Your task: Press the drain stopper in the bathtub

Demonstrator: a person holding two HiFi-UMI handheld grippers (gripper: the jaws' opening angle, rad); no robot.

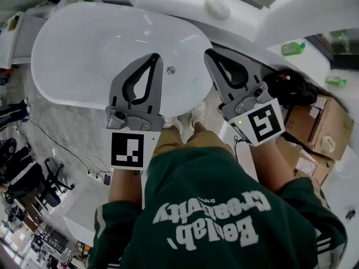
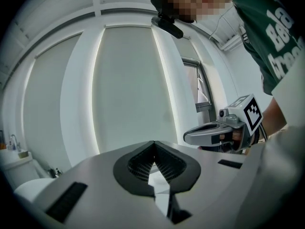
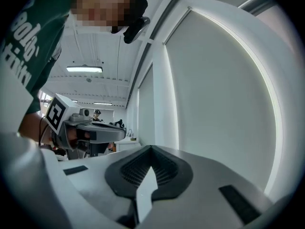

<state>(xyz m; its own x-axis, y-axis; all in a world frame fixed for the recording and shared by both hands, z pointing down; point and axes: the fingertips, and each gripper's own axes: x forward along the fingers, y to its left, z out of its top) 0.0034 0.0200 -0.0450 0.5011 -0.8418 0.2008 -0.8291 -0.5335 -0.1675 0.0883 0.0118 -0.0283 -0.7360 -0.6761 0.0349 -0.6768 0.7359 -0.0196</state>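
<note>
Near bathtub [image 1: 84, 49], left claw [image 1: 155, 56], right claw [image 1: 207, 52] stand closed.

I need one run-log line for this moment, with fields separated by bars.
phase: before press | left gripper: shut, empty | right gripper: shut, empty | drain stopper: in bathtub, untouched

White lettering in two large lines and one small line runs across a green sweatshirt [image 1: 207, 217]. It appears upside down in the head view and is bent by folds, so no word reads with certainty. A black-and-white square code marker [image 1: 129, 150], a pattern of blocks, sits on the cube of the left claw [image 1: 156, 56]. A second marker [image 1: 263, 122] sits on the right claw [image 1: 207, 52].
</note>
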